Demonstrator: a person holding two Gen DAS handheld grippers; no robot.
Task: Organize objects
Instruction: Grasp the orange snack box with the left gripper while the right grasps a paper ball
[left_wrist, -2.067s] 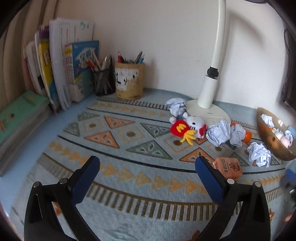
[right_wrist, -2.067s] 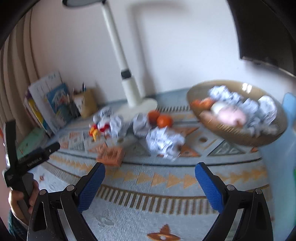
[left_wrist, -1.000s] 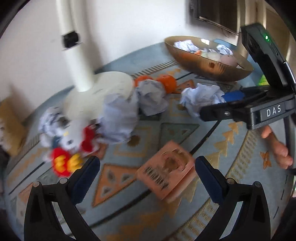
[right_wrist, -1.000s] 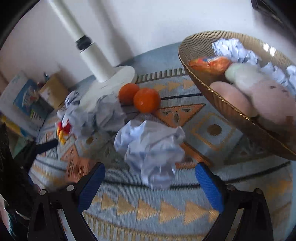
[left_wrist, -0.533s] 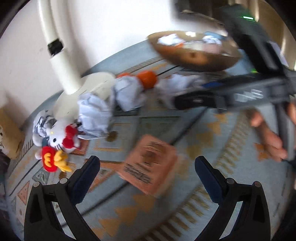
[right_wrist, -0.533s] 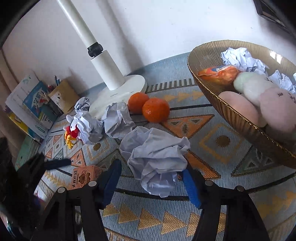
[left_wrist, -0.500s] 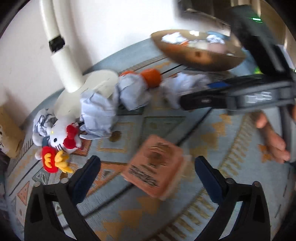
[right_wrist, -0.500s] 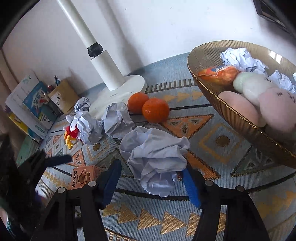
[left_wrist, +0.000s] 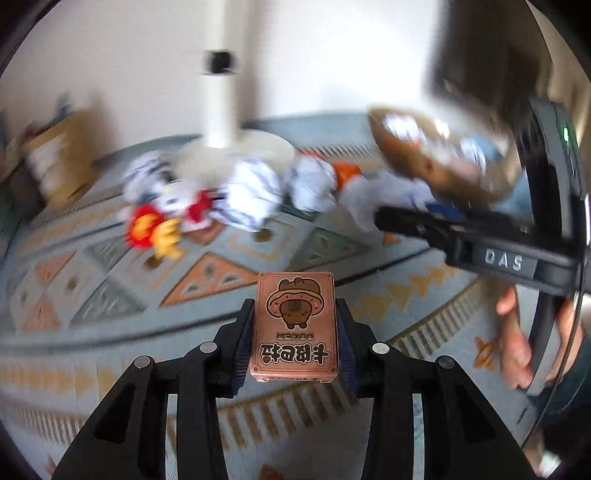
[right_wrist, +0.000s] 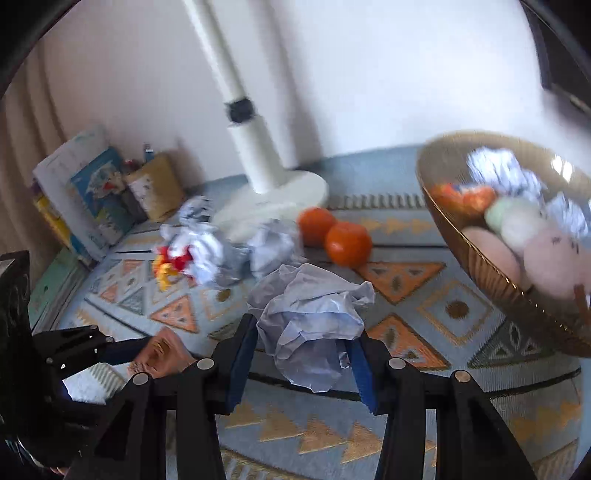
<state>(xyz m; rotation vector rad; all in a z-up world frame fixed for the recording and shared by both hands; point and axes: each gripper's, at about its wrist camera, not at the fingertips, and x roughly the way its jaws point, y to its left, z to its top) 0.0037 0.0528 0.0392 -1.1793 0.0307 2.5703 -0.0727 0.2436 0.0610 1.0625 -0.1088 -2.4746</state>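
Note:
An orange card box (left_wrist: 294, 325) with a cartoon print stands lengthwise between the blue pads of my left gripper (left_wrist: 295, 314). The jaws are closing and both pads touch its sides. In the right wrist view the same box (right_wrist: 162, 354) shows at the lower left, held just above the patterned mat (right_wrist: 406, 424). A crumpled pale blue paper ball (right_wrist: 310, 317) sits between the pads of my right gripper (right_wrist: 306, 330). Those jaws are closing too, and the pads squeeze the ball. A hand (left_wrist: 517, 332) holds the right gripper's handle.
A golden bowl (right_wrist: 498, 295) with paper balls and soft round things stands at the right. Two oranges (right_wrist: 347, 243), more paper balls (right_wrist: 273, 247), a small plush toy (right_wrist: 173, 262) and a white lamp base (right_wrist: 273, 199) lie behind. Books (right_wrist: 92, 192) lean at the back left.
Both grippers went from wide open to closed in. The left one took the card box, which now lies straight between its pads. The right one closed around the paper ball.

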